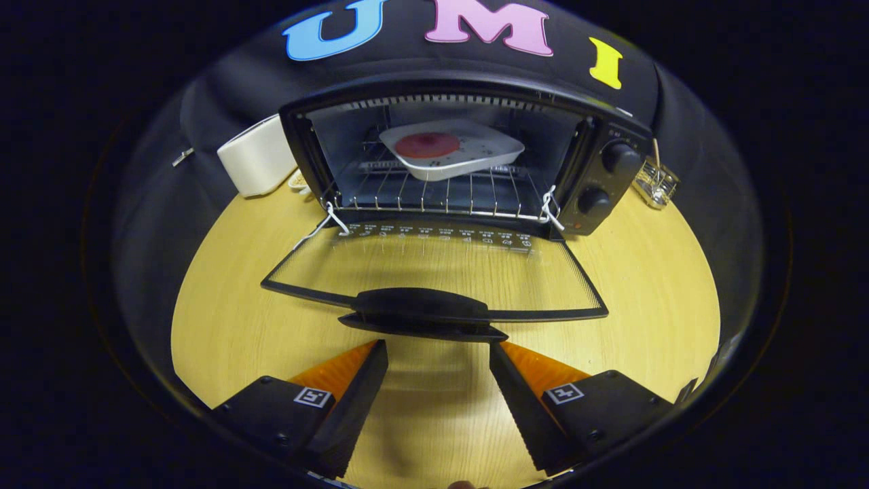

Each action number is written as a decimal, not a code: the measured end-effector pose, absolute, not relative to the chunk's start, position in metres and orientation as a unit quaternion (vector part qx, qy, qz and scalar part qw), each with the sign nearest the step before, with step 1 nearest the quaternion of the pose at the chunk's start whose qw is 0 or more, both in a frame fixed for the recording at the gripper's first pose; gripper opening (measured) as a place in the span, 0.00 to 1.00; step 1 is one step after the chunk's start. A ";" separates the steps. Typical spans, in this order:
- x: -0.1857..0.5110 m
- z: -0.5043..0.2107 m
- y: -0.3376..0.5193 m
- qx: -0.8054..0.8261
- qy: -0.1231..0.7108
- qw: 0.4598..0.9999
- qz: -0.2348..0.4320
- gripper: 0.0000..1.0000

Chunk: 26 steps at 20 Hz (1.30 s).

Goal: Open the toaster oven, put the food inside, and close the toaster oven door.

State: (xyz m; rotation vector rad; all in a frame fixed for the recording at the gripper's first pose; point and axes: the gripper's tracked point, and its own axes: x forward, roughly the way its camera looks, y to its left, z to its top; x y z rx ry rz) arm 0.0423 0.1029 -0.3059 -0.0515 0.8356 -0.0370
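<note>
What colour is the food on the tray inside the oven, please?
Red, clearest in the gripper view.

White box (256, 163) partly hidden behind toaster oven (468, 156); wire basket (655, 182) perhaps too small to tell.

Black toaster oven (468, 146) with clear glass door (434, 272); white tray (451, 159) bearing red round food (428, 145); pale yellow wood-grain table (224, 319); white appliance (256, 157).

- Lighting even and moderate from overhead; wooden table (638, 285) brightly lit.
- Toaster oven (448, 156) interior dimmer, detail still legible.
- Soft shadow beneath the door (434, 272) handle, ahead of the spread gripper (438, 353).
- Strong fisheye bowing near the edges; focus sharp centrally.
</note>
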 end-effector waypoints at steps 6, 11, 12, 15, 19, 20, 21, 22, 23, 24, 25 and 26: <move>0.069 -0.230 0.101 -0.071 0.294 0.953 -0.008 0.99; 0.061 -0.135 0.115 -0.063 0.193 0.979 0.011 0.99; 0.056 -0.118 0.115 -0.073 0.167 0.983 0.013 0.99; 0.033 -0.069 0.112 -0.083 0.098 0.991 0.021 0.99; -0.002 -0.010 0.094 -0.069 0.034 0.997 0.026 0.98; -0.012 0.004 0.086 -0.064 0.020 0.997 0.024 0.98; -0.021 0.018 0.075 -0.057 0.008 0.998 0.020 0.99; -0.031 0.027 0.066 -0.050 -0.003 0.999 0.015 0.99; -0.040 0.036 0.056 -0.045 -0.014 0.999 0.009 0.98; -0.050 0.043 0.046 -0.043 -0.022 0.999 0.005 0.98; -0.057 0.045 0.038 -0.042 -0.024 0.999 0.002 0.98; -0.068 0.046 0.030 -0.041 -0.024 0.999 -0.001 0.98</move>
